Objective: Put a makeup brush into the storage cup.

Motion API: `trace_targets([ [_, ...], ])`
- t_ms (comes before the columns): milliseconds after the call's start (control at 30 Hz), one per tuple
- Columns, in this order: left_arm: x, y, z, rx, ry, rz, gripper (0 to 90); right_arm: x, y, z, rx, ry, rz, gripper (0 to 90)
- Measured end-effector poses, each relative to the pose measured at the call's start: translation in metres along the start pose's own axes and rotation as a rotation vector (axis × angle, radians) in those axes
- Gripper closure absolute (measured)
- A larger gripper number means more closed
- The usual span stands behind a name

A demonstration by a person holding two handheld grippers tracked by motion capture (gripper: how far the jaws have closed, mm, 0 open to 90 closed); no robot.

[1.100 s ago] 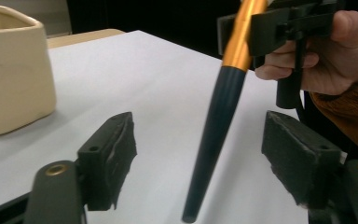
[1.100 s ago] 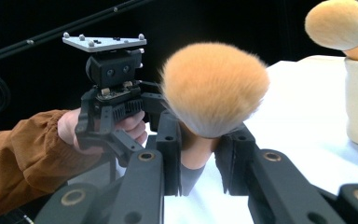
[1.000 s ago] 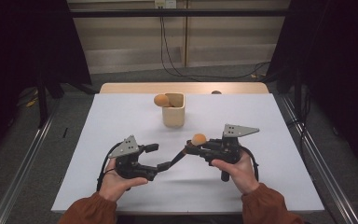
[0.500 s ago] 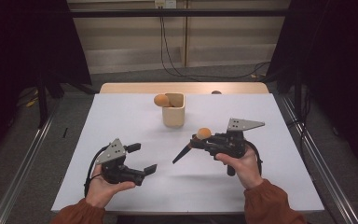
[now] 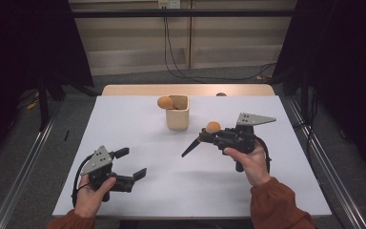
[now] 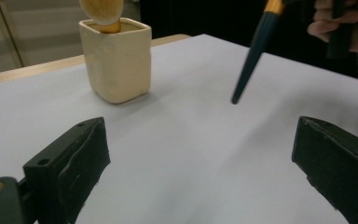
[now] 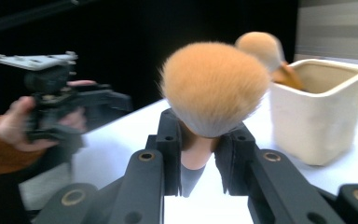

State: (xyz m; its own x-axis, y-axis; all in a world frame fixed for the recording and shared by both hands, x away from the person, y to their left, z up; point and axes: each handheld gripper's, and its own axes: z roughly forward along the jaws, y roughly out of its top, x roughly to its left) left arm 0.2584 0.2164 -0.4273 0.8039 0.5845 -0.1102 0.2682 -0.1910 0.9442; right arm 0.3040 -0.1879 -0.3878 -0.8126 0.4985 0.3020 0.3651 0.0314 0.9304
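Observation:
A makeup brush with an orange bristle head (image 5: pixel 213 127) (image 7: pixel 212 88) and a dark handle (image 6: pixel 254 51) is held above the white table (image 5: pixel 138 124). My right gripper (image 5: pixel 209 136) (image 7: pixel 198 144) is shut on its neck, and the handle slants down to the left. My left gripper (image 5: pixel 132 163) (image 6: pixel 200 172) is at the near left, open, with nothing between its jaws, which have just been opening. A cream square cup (image 5: pixel 177 114) (image 6: pixel 116 60) (image 7: pixel 317 112) stands at the back centre with a second brush (image 5: pixel 164 102) (image 7: pixel 261 46) in it.
The table's wooden far edge (image 5: pixel 186 89) lies just behind the cup. Metal rails (image 5: pixel 24 176) run along the floor on both sides. A cable (image 5: pixel 171 47) hangs at the back wall. The left hand and its gripper (image 7: pixel 51 93) appear far off in the right gripper view.
The left gripper has drawn back from the brush handle to the near left, jaws wider. The right gripper has shifted a little right with the brush.

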Motion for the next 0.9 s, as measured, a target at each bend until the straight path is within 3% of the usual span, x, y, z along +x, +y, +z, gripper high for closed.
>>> trace_targets([
  [67,-0.002,-0.002,-0.003,-0.003,0.032,0.009,3.1,-0.003,0.002,0.0,0.001,0.0,0.0,73.1],
  [333,-0.002,-0.009,-0.02,-0.06,0.061,-0.005,3.0,-0.008,0.014,0.001,0.019,-0.025,-0.026,73.1],
  [433,-0.001,-0.013,-0.022,-0.05,0.076,0.017,3.0,-0.013,0.017,0.004,0.037,-0.039,-0.026,73.1],
  [567,0.003,-0.017,-0.023,-0.061,0.094,-0.035,3.0,-0.019,0.021,0.005,0.038,-0.05,-0.026,73.1],
  [667,0.005,-0.017,-0.026,-0.08,0.104,-0.05,3.0,-0.022,0.026,0.005,0.036,-0.063,-0.034,73.1],
  [833,0.004,-0.017,-0.027,-0.085,0.119,-0.054,2.7,-0.028,0.04,0.005,0.038,-0.086,-0.051,73.0],
  [900,0.005,-0.018,-0.028,-0.098,0.094,-0.046,1.4,-0.03,0.045,0.005,0.038,-0.089,-0.053,73.1],
])
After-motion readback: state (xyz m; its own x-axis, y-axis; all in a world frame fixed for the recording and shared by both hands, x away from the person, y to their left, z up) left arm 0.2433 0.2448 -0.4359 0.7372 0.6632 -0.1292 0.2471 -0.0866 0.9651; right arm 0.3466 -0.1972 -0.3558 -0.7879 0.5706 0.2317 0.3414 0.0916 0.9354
